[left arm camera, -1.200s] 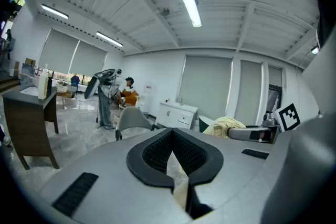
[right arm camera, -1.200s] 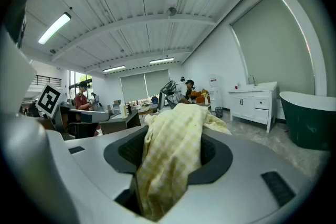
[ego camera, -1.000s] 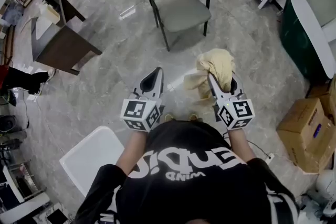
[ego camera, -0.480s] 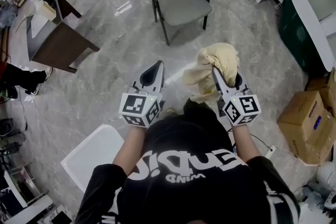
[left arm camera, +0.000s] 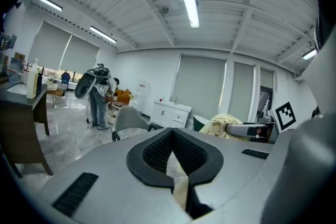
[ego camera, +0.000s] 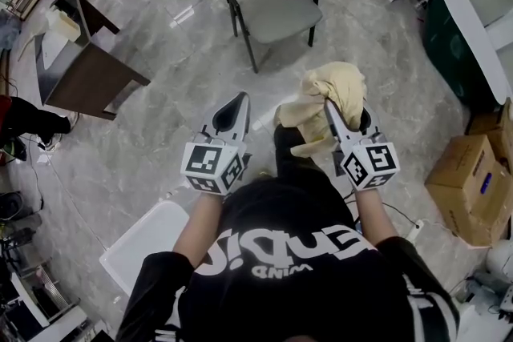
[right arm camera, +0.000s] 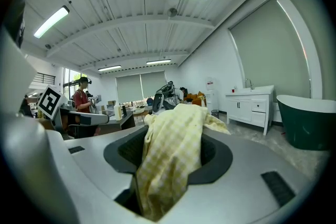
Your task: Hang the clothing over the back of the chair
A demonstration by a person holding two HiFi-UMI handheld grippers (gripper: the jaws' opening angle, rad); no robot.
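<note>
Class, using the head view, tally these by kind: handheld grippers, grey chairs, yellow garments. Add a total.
grippers, left gripper and right gripper: 2
grey chair: 1
yellow garment: 1
Total: 4

Head view stares steeply down over the person (ego camera: 296, 268). Both gripper views look out level across the room; head and left share the chair (ego camera: 272, 8).
</note>
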